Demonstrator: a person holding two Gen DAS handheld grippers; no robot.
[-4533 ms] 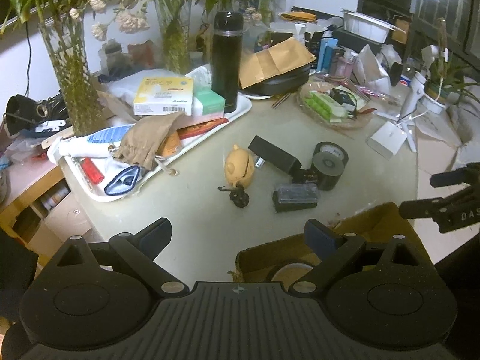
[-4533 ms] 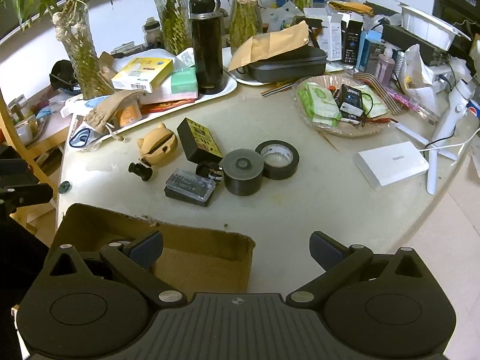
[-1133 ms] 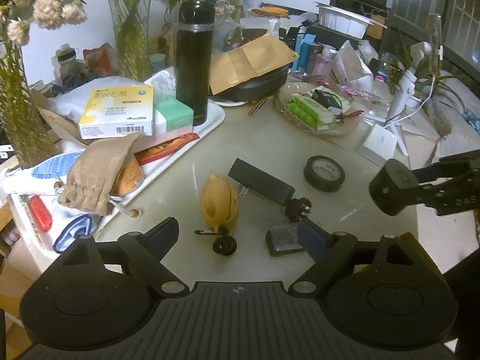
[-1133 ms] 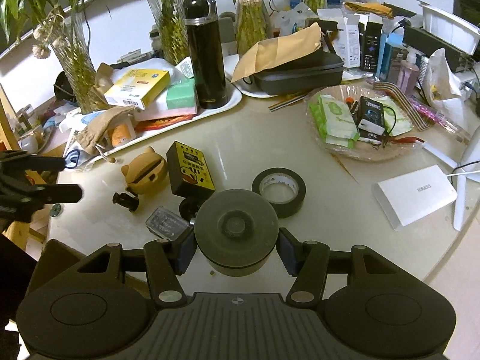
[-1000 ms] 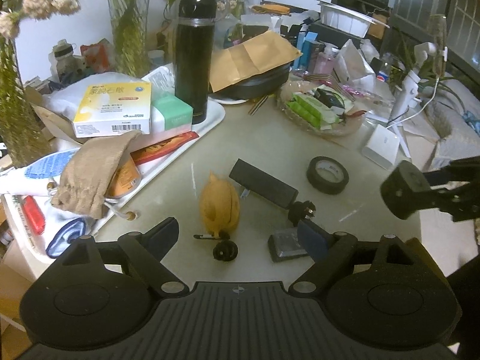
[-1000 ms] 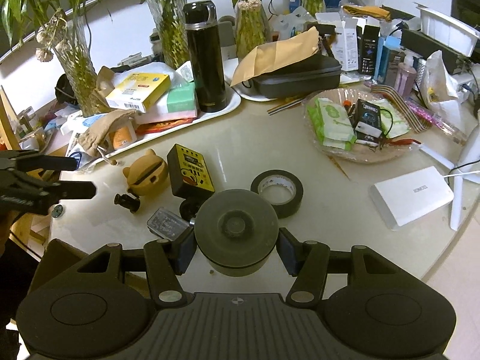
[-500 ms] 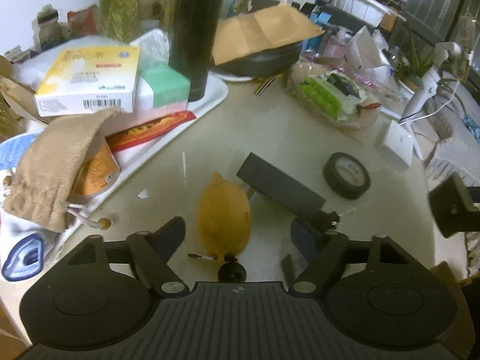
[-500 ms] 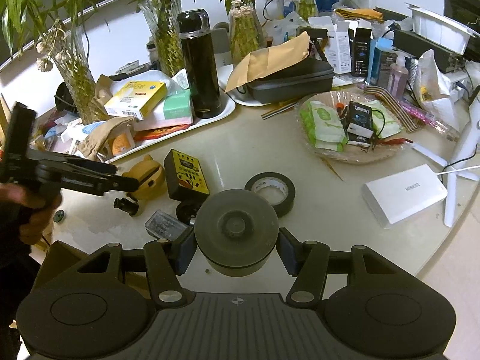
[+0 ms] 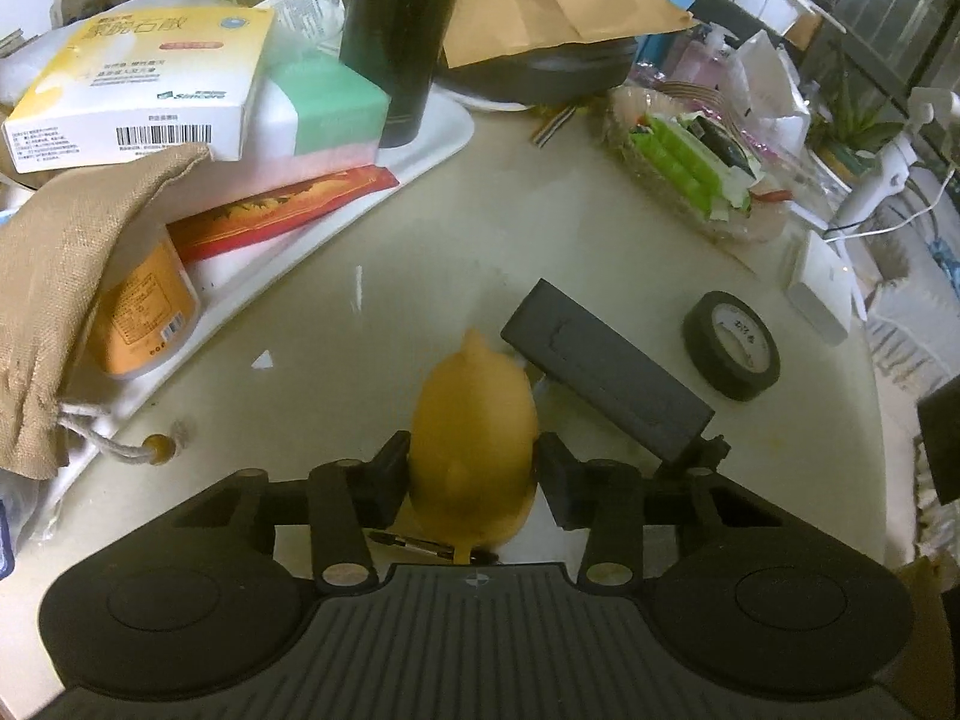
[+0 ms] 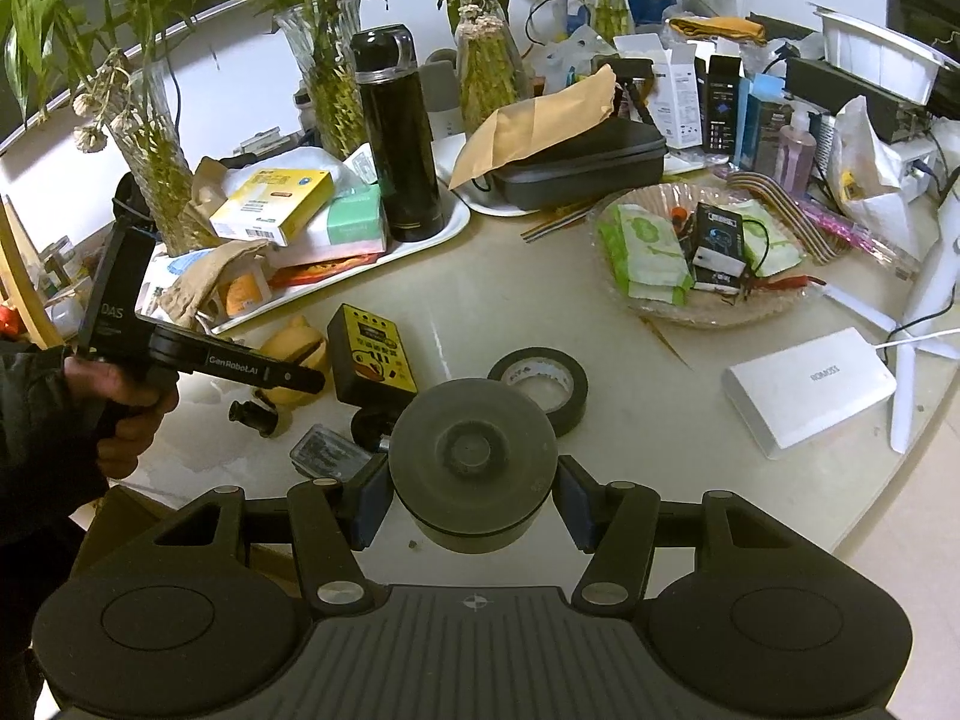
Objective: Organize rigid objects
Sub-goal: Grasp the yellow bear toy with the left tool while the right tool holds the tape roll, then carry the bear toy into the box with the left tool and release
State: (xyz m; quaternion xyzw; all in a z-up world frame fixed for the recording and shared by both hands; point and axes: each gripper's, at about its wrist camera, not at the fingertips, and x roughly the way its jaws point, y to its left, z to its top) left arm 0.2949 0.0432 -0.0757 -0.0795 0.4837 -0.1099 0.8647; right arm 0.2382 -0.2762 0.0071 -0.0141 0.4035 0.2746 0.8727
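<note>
The left gripper point(image 9: 471, 474) is closed on the yellow bear-shaped toy point(image 9: 474, 438), its two pads pressed to the toy's flanks. The toy's near end and underside are hidden behind the gripper body, so whether it rests on the tabletop point(image 9: 420, 252) or is lifted clear cannot be told. Its long axis runs straight away from the left wrist camera, with one small pointed ear at the far end. A thin dark pin-like item point(image 9: 408, 542) peeks out below the toy, mostly covered.

Just right of the toy lies a black box point(image 9: 606, 378), its long axis slanting from far left to near right; its near end is cut off by the gripper finger. From the right wrist view its face is yellow with buttons point(image 10: 372, 354), and the toy point(image 10: 297, 339) there is half hidden behind the left gripper's arm.

The right gripper point(image 10: 471, 501) is clamped on a dark round puck point(image 10: 471, 450), held flat side up above the tabletop edge. The puck covers part of the black tape roll point(image 10: 540, 381) lying flat behind it, and most of a small clear case point(image 10: 321, 450) and a black knob point(image 10: 252, 414) to its left stay hard to make out.

A white tray point(image 9: 444, 132) at far left carries a black flask point(image 10: 399, 138), whose top is cut off in the left wrist view.
</note>
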